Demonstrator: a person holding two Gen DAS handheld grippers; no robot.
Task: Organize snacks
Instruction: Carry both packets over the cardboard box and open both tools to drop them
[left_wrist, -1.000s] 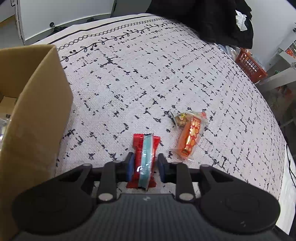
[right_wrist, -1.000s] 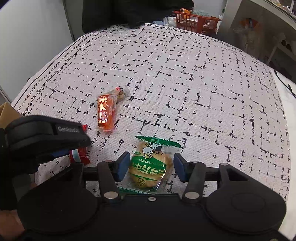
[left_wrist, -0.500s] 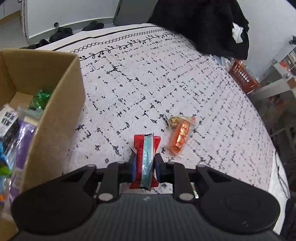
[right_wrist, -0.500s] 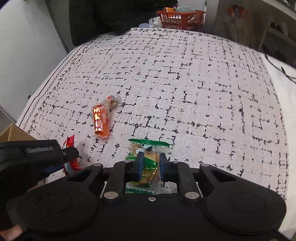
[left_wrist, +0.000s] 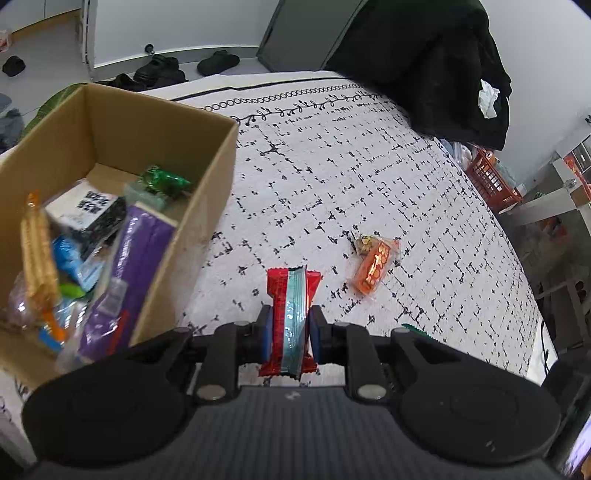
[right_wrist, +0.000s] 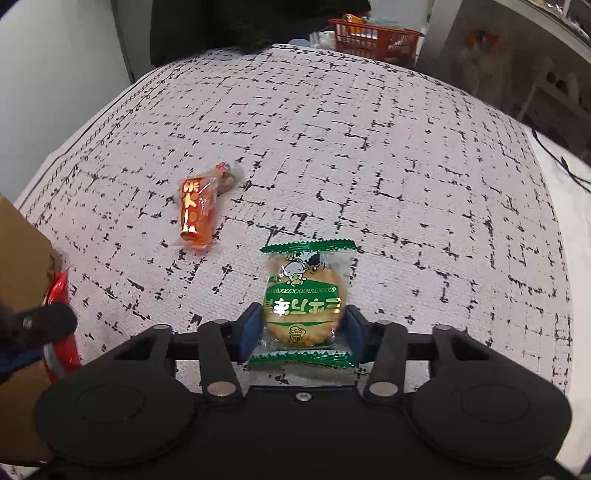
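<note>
My left gripper (left_wrist: 290, 328) is shut on a red and light-blue snack bar (left_wrist: 291, 314) and holds it above the tablecloth, just right of an open cardboard box (left_wrist: 207, 206) with several snacks inside. My right gripper (right_wrist: 301, 332) is shut on a green-edged clear cracker packet (right_wrist: 304, 302), lifted off the cloth. An orange snack packet (right_wrist: 197, 212) lies on the cloth beside a small candy (right_wrist: 227, 181); it also shows in the left wrist view (left_wrist: 375, 267). The left gripper with the red bar (right_wrist: 59, 325) shows at the right wrist view's left edge.
The table carries a white cloth with black dashes (left_wrist: 332, 177). A black garment (left_wrist: 424, 62) hangs at the far side. An orange basket (right_wrist: 376, 33) stands beyond the table. The box corner (right_wrist: 22, 266) is at the left of the right wrist view.
Both grippers have closed on their snacks and lifted them. The left gripper has risen, so the inside of the box has come into view.
</note>
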